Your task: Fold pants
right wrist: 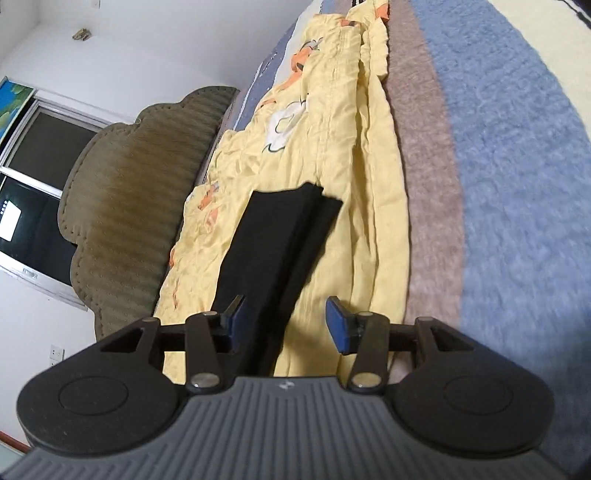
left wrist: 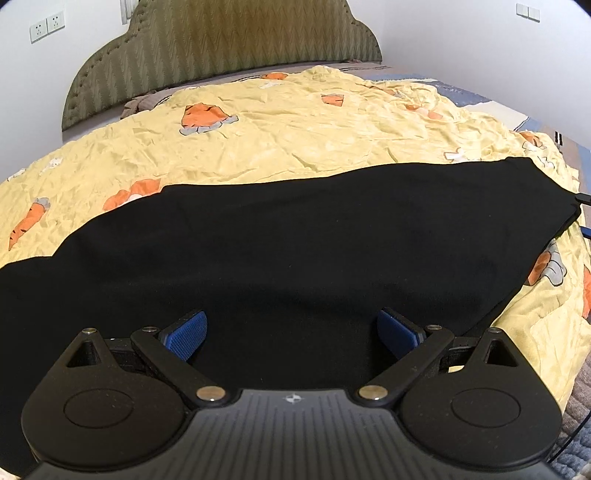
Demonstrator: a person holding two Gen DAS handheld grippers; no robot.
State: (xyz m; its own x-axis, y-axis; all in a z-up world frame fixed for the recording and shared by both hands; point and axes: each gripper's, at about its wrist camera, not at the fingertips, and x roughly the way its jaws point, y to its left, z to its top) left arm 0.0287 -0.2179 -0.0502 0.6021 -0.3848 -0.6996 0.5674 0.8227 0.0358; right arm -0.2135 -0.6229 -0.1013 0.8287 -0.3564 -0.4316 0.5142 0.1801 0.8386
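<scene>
The bed fills most of the room, backed by an olive-green padded headboard [left wrist: 221,48] with a scalloped top edge. Over it lies a rumpled yellow quilt [left wrist: 280,133] printed with orange carrots and small white rabbits, and past the quilt's far side a fleecy blanket [right wrist: 517,177] in blue, brown and cream stripes shows.

On the quilt, the black pants [left wrist: 295,243] lie flat in a long band running across the near part of the bed, from the left edge of the left wrist view to a rounded end at the right. From the right wrist view the same pants [right wrist: 273,240] stretch away lengthwise, with one layer lying on the other and the lower layer's edge showing along the right side.

A dark window [right wrist: 40,155] sits in the white wall beside the headboard, and white wall sockets [left wrist: 46,25] are mounted to the headboard's left.

The left gripper [left wrist: 291,334] hovers over the near edge of the pants, its blue-padded fingers [left wrist: 188,334] spread wide and grasping nothing. The right gripper [right wrist: 282,325] is likewise released, its jaws standing apart on either side of the pants' near end, with no cloth pinched between them.
</scene>
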